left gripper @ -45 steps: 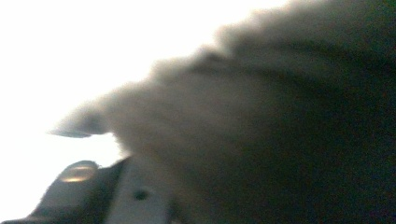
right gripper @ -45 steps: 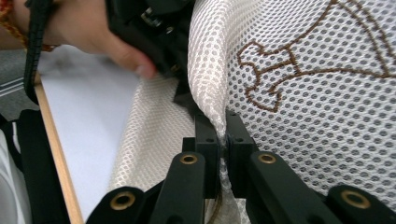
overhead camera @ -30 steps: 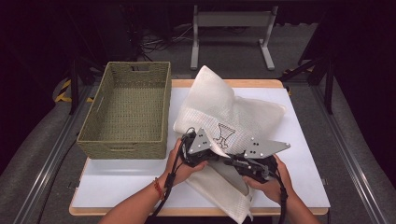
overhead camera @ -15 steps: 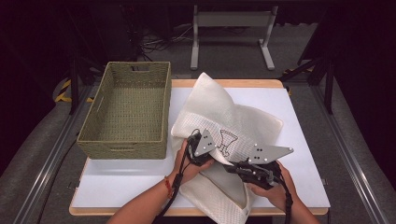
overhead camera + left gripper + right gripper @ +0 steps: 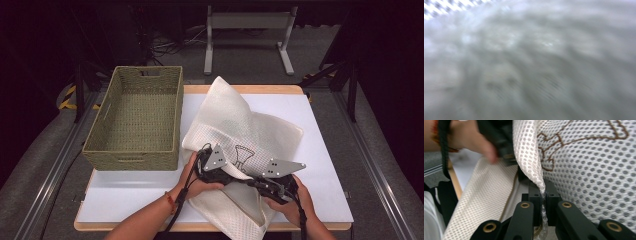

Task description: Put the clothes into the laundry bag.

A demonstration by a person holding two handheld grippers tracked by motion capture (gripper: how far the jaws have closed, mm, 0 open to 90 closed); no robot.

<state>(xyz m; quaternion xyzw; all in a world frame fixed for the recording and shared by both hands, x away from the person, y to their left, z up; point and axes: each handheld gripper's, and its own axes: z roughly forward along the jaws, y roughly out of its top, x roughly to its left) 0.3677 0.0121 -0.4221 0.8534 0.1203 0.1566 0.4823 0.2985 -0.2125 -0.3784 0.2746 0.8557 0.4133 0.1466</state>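
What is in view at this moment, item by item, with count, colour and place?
Mesh pillowcase: one, cream with a brown embroidered motif, crumpled on the table's middle, its near end hanging over the front edge.
Woven basket: one, olive green, rectangular, on the table's left part.
Table: one, white top with a wooden rim.
Metal stand: one, grey, on the floor behind the table.
Left gripper: one, black with a grey plate, at the cloth's near left; its jaws have just been opening, their state hidden by blur.
Right gripper: one, black, shut on a fold of the pillowcase.
Hands: two, one on each gripper.
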